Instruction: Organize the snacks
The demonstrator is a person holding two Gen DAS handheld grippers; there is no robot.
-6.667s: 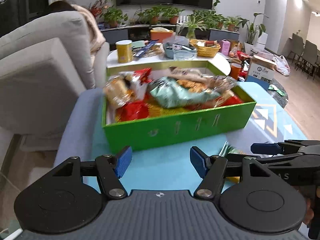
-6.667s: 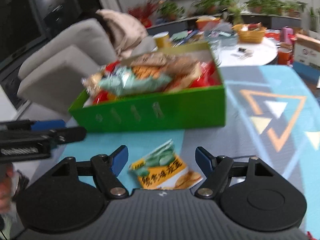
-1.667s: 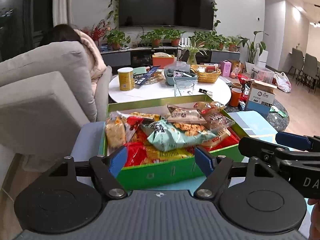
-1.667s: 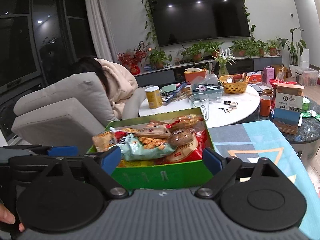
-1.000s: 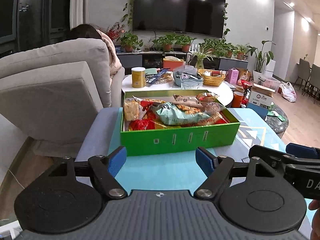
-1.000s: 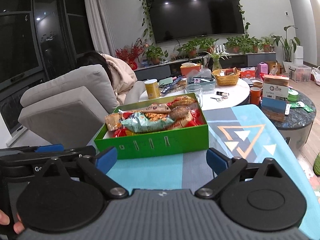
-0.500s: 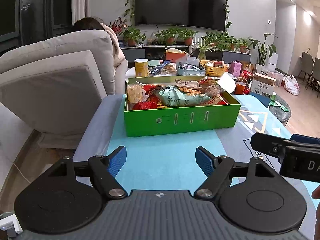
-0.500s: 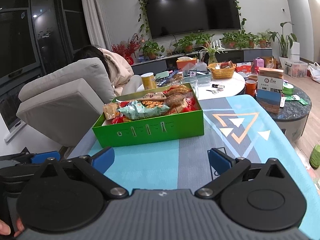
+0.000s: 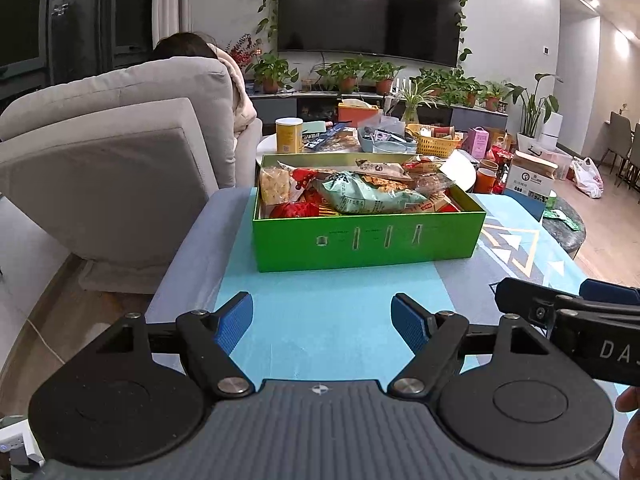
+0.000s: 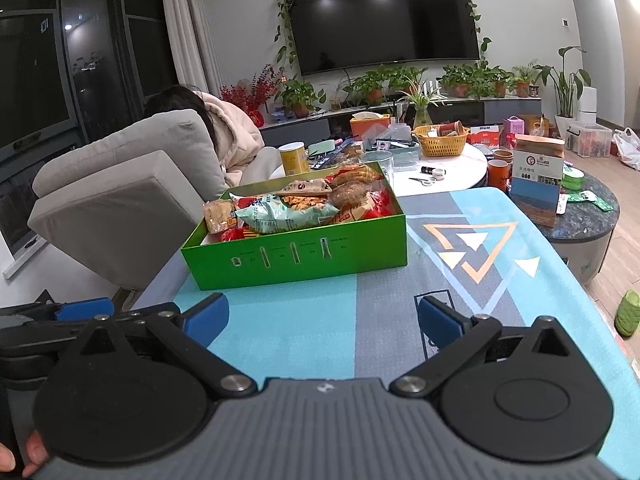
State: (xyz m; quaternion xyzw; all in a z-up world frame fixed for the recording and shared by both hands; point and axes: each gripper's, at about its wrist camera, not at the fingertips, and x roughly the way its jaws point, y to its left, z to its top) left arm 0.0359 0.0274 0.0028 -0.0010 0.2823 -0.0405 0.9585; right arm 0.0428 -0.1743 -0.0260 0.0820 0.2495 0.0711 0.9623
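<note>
Green cardboard walls mark the snack box, which sits on your desk ahead of both grippers, on the teal and grey patterned cloth. It is heaped with snack packets: a pale green bag lies across the middle, a cracker pack stands at the left end, and red wrappers show underneath near the front wall. From the right wrist view the same box lies ahead and to the left, with the pale green bag on top of the pile.

Your left gripper hangs over bare cloth short of the box, its fingers spread apart with nothing between them. Your right gripper is also over bare cloth, its fingers likewise parted and empty. Each gripper shows at the edge of the other's view, side by side and apart.

Beyond the box stands a round white table crowded with a yellow can, a yellow basket and other small things. A person in a pale coat sits in the grey armchair to the left.
</note>
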